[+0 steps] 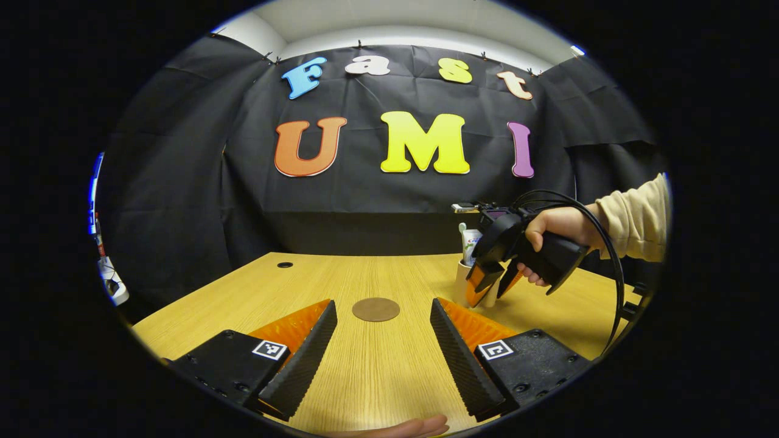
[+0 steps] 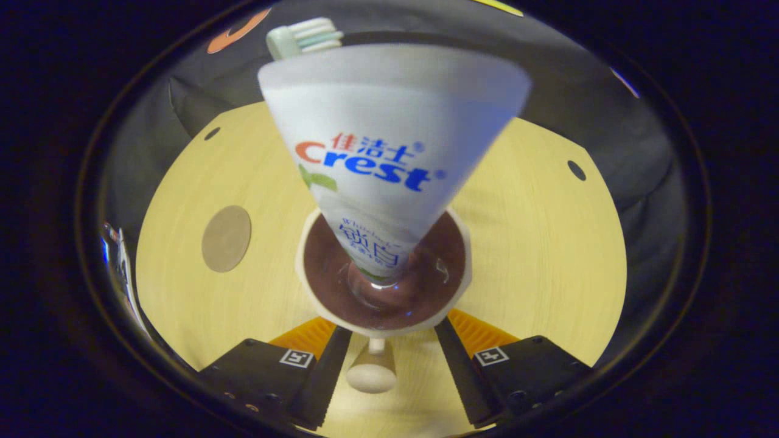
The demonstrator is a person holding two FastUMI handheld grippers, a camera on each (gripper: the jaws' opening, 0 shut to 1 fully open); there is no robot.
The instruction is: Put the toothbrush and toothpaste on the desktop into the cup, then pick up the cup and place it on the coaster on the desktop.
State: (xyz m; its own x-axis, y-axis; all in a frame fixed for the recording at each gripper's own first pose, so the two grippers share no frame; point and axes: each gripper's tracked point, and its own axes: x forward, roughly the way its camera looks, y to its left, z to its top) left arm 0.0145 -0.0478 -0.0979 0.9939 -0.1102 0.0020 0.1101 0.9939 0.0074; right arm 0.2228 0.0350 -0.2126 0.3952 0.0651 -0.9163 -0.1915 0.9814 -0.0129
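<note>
A white cup with a brown inside stands on the wooden desktop. In it stand the white toothpaste tube and the toothbrush, whose bristle head pokes out behind the tube. My right gripper is open, its fingers on either side of the cup's handle, tips hidden under the rim. The left gripper view shows that gripper held by a hand against the cup, toothpaste sticking up. My left gripper hangs open and empty, short of the round brown coaster.
The coaster lies left of the cup in the right gripper view, a short gap apart. Cable holes sit near the desk's far edge. A cream sleeve and a black cable come in from the right. A fingertip shows at the bottom.
</note>
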